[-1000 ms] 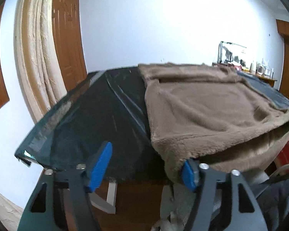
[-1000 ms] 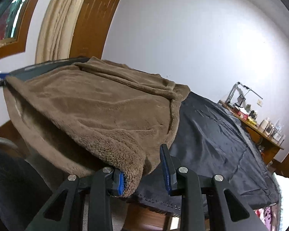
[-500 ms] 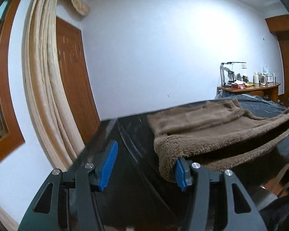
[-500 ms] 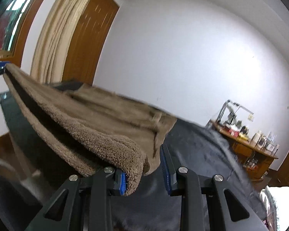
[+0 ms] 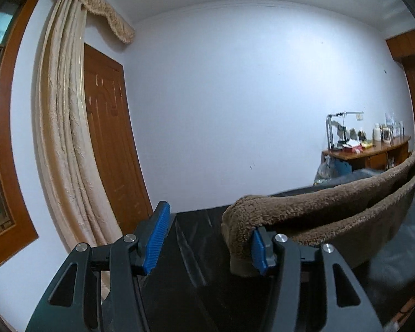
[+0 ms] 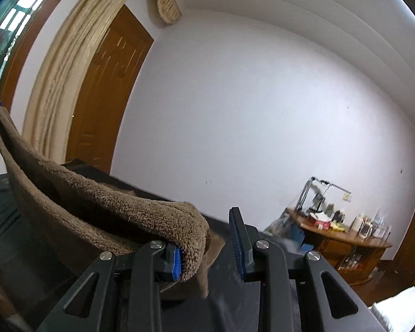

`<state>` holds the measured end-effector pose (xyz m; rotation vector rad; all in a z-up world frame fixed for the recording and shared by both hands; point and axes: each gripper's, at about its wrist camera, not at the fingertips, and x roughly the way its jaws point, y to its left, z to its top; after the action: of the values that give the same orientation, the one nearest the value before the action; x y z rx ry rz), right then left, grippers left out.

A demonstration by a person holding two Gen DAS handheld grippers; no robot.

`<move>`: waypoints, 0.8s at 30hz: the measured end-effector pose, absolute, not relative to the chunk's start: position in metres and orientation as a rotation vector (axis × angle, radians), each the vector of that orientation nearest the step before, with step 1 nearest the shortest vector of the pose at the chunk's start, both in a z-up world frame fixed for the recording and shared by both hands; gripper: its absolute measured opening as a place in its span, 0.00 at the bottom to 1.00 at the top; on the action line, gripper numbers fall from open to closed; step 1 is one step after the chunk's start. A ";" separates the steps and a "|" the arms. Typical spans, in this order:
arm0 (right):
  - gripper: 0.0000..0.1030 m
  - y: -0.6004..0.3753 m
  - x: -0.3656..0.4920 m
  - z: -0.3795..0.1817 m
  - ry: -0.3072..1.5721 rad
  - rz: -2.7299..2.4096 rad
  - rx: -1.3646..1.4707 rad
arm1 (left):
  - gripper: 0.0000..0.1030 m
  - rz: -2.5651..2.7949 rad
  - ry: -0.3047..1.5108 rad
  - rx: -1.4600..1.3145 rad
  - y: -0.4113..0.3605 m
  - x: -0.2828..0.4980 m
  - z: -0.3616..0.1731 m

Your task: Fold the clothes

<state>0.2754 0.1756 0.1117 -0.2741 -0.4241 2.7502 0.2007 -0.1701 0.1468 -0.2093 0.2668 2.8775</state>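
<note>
Fleece [image 5: 312, 204] hangs lifted between both claws above the dark table [image 5: 196, 238], only draped over one pad of the wide-apart left claw [image 5: 207, 242] and right claw [image 6: 207, 249], so I reckon a jerk would slide it off.

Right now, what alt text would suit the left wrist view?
A brown fleece hangs over one blue-padded finger of the open left gripper, above a dark table. Behind are a white wall, curtain, wooden door and cluttered desk.
</note>
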 end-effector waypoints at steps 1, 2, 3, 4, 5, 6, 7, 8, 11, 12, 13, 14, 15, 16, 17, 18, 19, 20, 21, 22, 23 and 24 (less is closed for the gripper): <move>0.29 0.179 0.266 0.117 -0.427 2.747 -0.273 | 0.57 2.880 0.257 -0.215 -0.167 0.189 0.152; 0.29 0.182 0.256 0.123 -0.429 2.744 -0.275 | 0.57 2.884 0.254 -0.218 -0.164 0.180 0.155; 0.29 0.186 0.245 0.128 -0.432 2.739 -0.277 | 0.57 2.888 0.255 -0.221 -0.160 0.169 0.158; 0.29 0.190 0.233 0.131 -0.435 2.734 -0.283 | 0.57 2.892 0.256 -0.224 -0.155 0.158 0.161; 0.29 0.194 0.222 0.134 -0.437 2.728 -0.290 | 0.57 2.892 0.252 -0.233 -0.151 0.147 0.163; 0.29 0.198 0.212 0.136 -0.431 2.726 -0.299 | 0.57 2.892 0.246 -0.245 -0.147 0.136 0.165; 0.29 0.203 0.202 0.138 -0.421 2.726 -0.311 | 0.57 2.890 0.239 -0.260 -0.143 0.125 0.165; 0.29 0.208 0.192 0.140 -0.410 2.725 -0.323 | 0.57 2.887 0.234 -0.276 -0.139 0.115 0.166; 0.29 0.227 0.161 0.143 -0.350 2.729 -0.365 | 0.57 2.877 0.243 -0.337 -0.123 0.080 0.163; 0.29 0.233 0.151 0.143 -0.330 2.729 -0.381 | 0.57 2.873 0.252 -0.356 -0.118 0.070 0.161; 0.29 0.239 0.142 0.142 -0.312 2.726 -0.396 | 0.57 2.868 0.262 -0.375 -0.113 0.059 0.159; 0.29 0.245 0.132 0.140 -0.293 2.724 -0.412 | 0.57 2.862 0.272 -0.395 -0.108 0.048 0.157; 0.29 0.252 0.123 0.139 -0.275 2.721 -0.428 | 0.57 2.856 0.281 -0.418 -0.102 0.036 0.154; 0.29 0.258 0.113 0.138 -0.257 2.718 -0.444 | 0.57 2.850 0.290 -0.440 -0.097 0.026 0.151; 0.29 0.264 0.102 0.134 -0.241 2.714 -0.465 | 0.57 2.845 0.297 -0.459 -0.092 0.017 0.147; 0.29 0.268 0.092 0.130 -0.231 2.709 -0.488 | 0.57 2.840 0.304 -0.481 -0.087 0.006 0.143; 0.29 0.272 0.083 0.126 -0.225 2.705 -0.509 | 0.57 2.837 0.307 -0.507 -0.084 -0.005 0.139; 0.29 0.276 0.075 0.122 -0.220 2.701 -0.530 | 0.57 2.834 0.309 -0.534 -0.080 -0.016 0.134; 0.29 0.279 0.066 0.117 -0.215 2.697 -0.552 | 0.57 2.832 0.310 -0.561 -0.077 -0.028 0.129; 0.29 0.283 0.056 0.111 -0.209 2.695 -0.575 | 0.57 2.827 0.308 -0.596 -0.073 -0.041 0.123; 0.29 0.286 0.046 0.105 -0.201 2.693 -0.600 | 0.57 2.823 0.305 -0.628 -0.070 -0.052 0.117; 0.29 0.289 0.036 0.099 -0.193 2.691 -0.625 | 0.57 2.819 0.304 -0.663 -0.067 -0.063 0.111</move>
<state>0.0364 0.2892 0.0993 -0.6248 -0.1934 2.6907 -0.0633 -0.0672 0.1107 -0.6628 0.3043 2.8187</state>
